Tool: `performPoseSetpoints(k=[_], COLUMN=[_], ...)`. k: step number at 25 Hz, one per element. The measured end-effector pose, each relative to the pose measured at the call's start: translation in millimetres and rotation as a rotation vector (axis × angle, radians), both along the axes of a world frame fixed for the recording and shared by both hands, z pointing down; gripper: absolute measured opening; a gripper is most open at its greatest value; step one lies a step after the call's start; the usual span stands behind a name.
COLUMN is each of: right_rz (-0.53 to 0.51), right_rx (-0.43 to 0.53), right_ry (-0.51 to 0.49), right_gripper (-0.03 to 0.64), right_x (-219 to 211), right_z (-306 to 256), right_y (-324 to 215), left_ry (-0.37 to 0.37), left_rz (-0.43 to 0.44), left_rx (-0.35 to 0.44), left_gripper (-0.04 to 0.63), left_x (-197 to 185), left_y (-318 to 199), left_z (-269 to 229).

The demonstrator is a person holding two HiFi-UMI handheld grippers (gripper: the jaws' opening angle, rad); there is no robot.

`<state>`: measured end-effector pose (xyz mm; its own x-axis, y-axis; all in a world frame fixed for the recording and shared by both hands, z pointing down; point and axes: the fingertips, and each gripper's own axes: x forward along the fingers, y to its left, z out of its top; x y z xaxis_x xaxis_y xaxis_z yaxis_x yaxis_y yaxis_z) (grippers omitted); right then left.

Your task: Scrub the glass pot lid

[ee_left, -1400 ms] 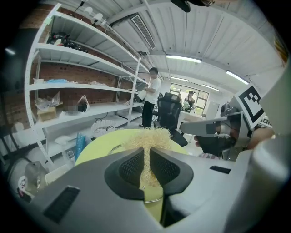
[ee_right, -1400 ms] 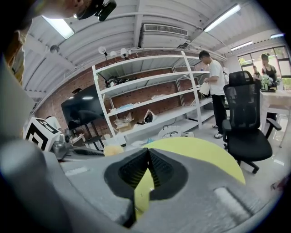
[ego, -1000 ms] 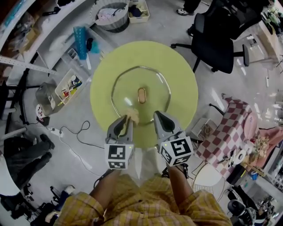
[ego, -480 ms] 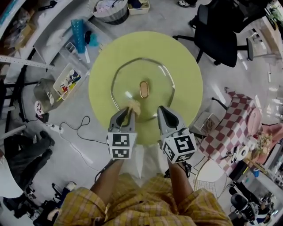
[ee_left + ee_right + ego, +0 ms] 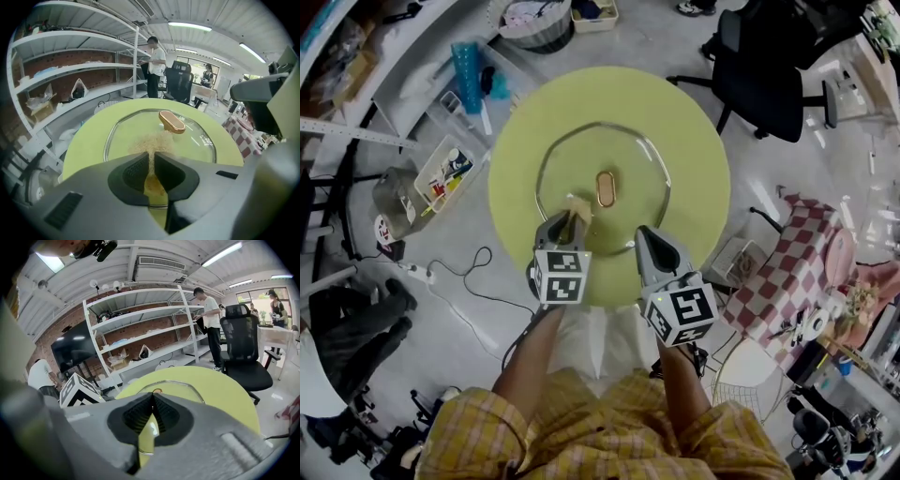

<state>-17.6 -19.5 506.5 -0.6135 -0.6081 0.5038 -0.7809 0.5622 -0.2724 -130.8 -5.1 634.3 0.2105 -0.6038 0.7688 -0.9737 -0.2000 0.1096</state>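
The glass pot lid [image 5: 581, 169] lies flat in the middle of a round yellow-green table [image 5: 684, 150], its oval gold handle [image 5: 606, 188] on top. My left gripper [image 5: 567, 223] is shut on a tan fibrous scrubber [image 5: 578, 207], which rests on the lid's near-left glass beside the handle. In the left gripper view the scrubber [image 5: 153, 143] sticks out between the shut left gripper [image 5: 151, 161] toward the handle [image 5: 171, 121]. My right gripper [image 5: 645, 239] hovers shut at the lid's near rim, nothing seen between its jaws. The right gripper [image 5: 151, 401] looks over the lid [image 5: 180, 389].
A black office chair [image 5: 759, 66] stands beyond the table at the right. A checked cloth [image 5: 787, 272] lies right of it. Shelving, a clear bin [image 5: 441, 173] and baskets [image 5: 534, 23] line the left and far side. A cable [image 5: 464, 281] runs across the floor. Two people [image 5: 155, 65] stand far off.
My left gripper has pushed the scrubber forward over the glass toward the handle and tipped up, its marker cube now facing the head camera. The right gripper has barely moved.
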Motion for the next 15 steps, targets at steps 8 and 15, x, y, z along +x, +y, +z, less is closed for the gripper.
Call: performPoseSetpoints(k=[8,15], right_rz=[-0.001,0.006], right_rx=[0.004,0.003], right_ry=[0.003,0.002], right_gripper=[-0.002,-0.002], right_x=[3.7,6.2], right_z=[-2.5,-2.7], right_y=[2.8,5.6], left_ry=[-0.037,-0.117], left_rz=[0.06,0.136], left_rx=[-0.01,0.01], left_gripper=[0.035,0.037], left_x=[7.0,28.3], left_y=[-1.5,6.2], left_z=[3.4,5.5])
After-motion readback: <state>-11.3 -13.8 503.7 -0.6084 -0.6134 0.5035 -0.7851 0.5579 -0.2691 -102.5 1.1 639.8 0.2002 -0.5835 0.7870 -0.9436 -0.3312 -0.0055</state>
